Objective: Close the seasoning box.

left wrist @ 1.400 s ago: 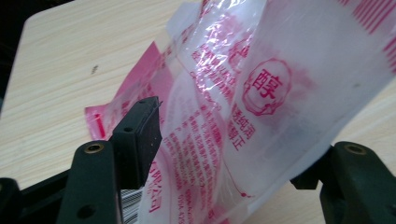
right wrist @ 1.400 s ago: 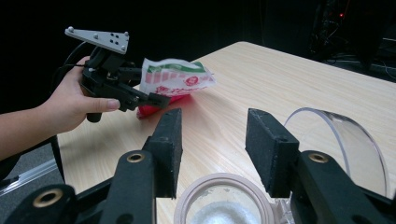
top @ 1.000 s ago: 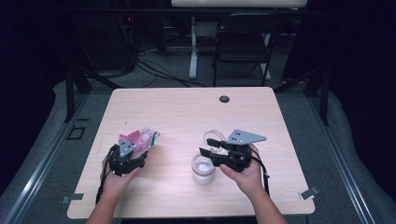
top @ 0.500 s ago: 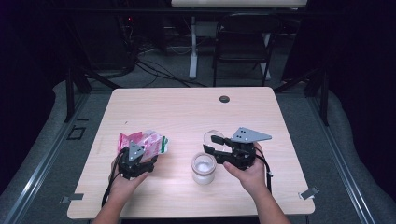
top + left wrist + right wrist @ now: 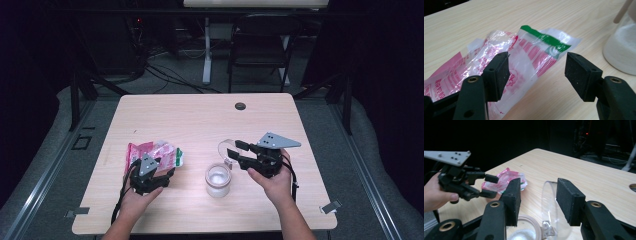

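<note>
Wooden table (image 5: 200, 120): plastic bags (image 5: 155, 151) partly hidden behind left gripper (image 5: 161, 171).

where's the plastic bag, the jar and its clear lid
plastic bag (image 5: 534, 53), left gripper view, on its red-striped middle
jar (image 5: 218, 180), high view, on its white contents
clear lid (image 5: 550, 202), right gripper view, on its rim between the tongs

A wide stretch of bare light wooden tabletop (image 5: 200, 117) is left free at the far side. The middle is blocked by a clear glass jar of white powder (image 5: 218, 180), and the left by crumpled pink-printed plastic bags (image 5: 155, 151).
</note>
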Demonstrator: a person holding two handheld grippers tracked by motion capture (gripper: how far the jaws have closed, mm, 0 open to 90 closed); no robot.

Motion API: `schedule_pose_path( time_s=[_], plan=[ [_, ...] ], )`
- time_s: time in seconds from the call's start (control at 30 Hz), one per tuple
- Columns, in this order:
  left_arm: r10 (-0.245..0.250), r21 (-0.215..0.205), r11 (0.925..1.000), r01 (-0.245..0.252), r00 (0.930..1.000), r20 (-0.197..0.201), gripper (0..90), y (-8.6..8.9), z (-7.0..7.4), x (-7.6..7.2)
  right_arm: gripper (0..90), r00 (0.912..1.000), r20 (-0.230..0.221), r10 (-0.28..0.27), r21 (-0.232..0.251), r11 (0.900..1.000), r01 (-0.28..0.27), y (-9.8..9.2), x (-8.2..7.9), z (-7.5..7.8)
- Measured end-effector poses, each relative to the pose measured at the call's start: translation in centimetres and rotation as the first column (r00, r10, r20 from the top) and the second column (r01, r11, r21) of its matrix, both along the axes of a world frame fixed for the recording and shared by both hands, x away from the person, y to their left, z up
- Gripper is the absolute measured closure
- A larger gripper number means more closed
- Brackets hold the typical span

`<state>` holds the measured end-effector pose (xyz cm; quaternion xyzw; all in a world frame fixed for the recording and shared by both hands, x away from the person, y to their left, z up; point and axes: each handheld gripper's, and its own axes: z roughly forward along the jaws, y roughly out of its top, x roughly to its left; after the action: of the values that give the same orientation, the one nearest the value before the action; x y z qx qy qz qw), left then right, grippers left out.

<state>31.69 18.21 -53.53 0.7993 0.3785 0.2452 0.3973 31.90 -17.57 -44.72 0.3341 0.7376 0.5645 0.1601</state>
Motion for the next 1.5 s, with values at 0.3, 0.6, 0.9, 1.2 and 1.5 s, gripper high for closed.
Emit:
schedule_pose_path(
  time_s=[0.3,0.6,0.9,1.2,1.5],
  plan=[
    [-0.039,0.022,0.9990,0.038,0.9980,0.050,37.0,-1.0,0.6,-0.8,60.2,0.9987,-0.017,-0.048,0.016,0.999,0.048,-1.3,0.5,-0.2],
    [-0.037,0.017,0.9992,0.037,0.9979,0.054,38.0,-1.1,0.6,-1.0,72.5,0.9969,-0.017,-0.077,0.002,0.997,0.077,-2.1,0.8,-0.2],
    [-0.022,0.014,0.9997,0.021,0.9984,0.052,38.1,-0.7,0.5,-1.2,86.2,0.9932,-0.040,-0.109,0.005,0.994,0.110,-3.1,1.6,-0.9],
    [0.007,0.013,0.9999,-0.008,0.9989,0.047,38.9,0.2,0.4,-1.5,90.0,0.9897,-0.083,-0.117,-0.044,0.993,0.114,-2.8,3.3,-3.0],
    [0.029,0.012,0.9995,-0.030,0.9987,0.042,38.9,0.8,0.3,-1.7,90.0,0.9866,-0.119,-0.112,-0.056,0.993,0.106,-2.6,4.1,-4.0]
  ],
)
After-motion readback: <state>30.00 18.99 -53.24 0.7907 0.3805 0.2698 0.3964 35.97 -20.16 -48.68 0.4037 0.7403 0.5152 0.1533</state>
